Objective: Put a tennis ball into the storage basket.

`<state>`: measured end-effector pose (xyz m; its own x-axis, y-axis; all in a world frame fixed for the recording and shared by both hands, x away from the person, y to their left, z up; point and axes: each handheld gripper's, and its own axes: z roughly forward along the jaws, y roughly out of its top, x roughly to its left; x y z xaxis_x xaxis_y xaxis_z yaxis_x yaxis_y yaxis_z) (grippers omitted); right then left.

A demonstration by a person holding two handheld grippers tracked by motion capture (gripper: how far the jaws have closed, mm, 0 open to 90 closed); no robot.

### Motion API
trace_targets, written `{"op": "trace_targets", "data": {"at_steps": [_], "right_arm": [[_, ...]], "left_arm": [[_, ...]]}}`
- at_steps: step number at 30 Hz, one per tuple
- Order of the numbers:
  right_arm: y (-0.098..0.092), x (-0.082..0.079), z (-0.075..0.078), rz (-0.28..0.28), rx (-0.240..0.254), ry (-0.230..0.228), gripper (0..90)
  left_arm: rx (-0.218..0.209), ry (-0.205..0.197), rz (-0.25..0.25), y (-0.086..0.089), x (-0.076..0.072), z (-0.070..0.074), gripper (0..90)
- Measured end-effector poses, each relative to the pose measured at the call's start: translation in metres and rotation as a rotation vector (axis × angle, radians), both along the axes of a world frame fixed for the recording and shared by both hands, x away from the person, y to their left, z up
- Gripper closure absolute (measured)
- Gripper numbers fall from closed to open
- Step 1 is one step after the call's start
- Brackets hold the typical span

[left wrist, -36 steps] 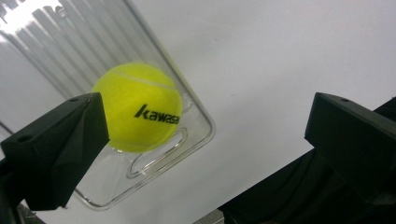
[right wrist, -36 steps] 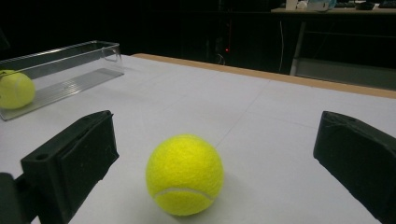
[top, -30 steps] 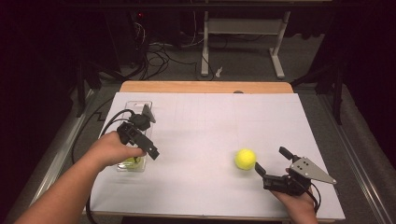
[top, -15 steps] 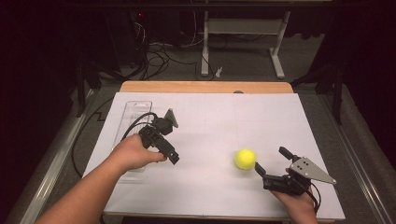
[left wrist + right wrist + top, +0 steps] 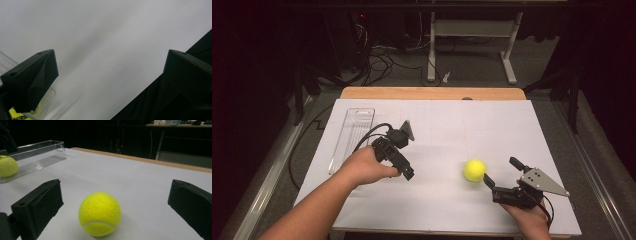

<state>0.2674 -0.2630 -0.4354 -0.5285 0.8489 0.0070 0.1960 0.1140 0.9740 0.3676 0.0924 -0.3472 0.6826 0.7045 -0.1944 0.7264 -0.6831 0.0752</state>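
Note:
A yellow tennis ball [image 5: 474, 170] lies on the white table, front right of centre. My right gripper [image 5: 501, 171] is just behind it, open, and the ball [image 5: 100, 213] rests between and slightly ahead of the two jaws without touching them. A second yellow ball [image 5: 7, 166] sits in the clear tray [image 5: 37, 155] at the left. My left gripper [image 5: 404, 170] hovers over bare table right of the tray [image 5: 354, 135], open and holding nothing. The tray's corner and a bit of that ball [image 5: 22, 116] appear behind its left jaw.
The table's wooden far edge [image 5: 432, 93] runs along the back. Black cables [image 5: 367, 137] trail from the left gripper across the tray. Beyond the table are dark floor and a desk frame [image 5: 472, 30].
My left gripper has moved right, from over the tray's near end to the table beside it. The right gripper and the ball in front of it have stayed put.

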Motion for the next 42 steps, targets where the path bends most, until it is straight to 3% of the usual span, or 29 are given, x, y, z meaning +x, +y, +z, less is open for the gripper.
{"op": "trace_targets", "data": {"at_steps": [11, 21, 33, 42], "right_arm": [[0.005, 0.000, 0.004, 0.006, 0.000, 0.000, 0.1], [0.021, 0.004, 0.012, 0.003, -0.030, 0.005, 0.1], [0.036, 0.018, 0.022, 0.030, -0.058, 0.031, 0.1], [0.044, 0.030, 0.016, 0.024, -0.090, 0.061, 0.1]], "left_arm": [[-0.014, 0.013, -0.001, 0.001, 0.002, 0.003, 0.8], [-0.023, 0.022, 0.001, 0.002, 0.003, -0.002, 0.8], [-0.023, 0.027, 0.002, 0.004, 0.003, -0.004, 0.9], [-0.023, 0.024, 0.011, 0.008, 0.004, -0.004, 1.1]]}}
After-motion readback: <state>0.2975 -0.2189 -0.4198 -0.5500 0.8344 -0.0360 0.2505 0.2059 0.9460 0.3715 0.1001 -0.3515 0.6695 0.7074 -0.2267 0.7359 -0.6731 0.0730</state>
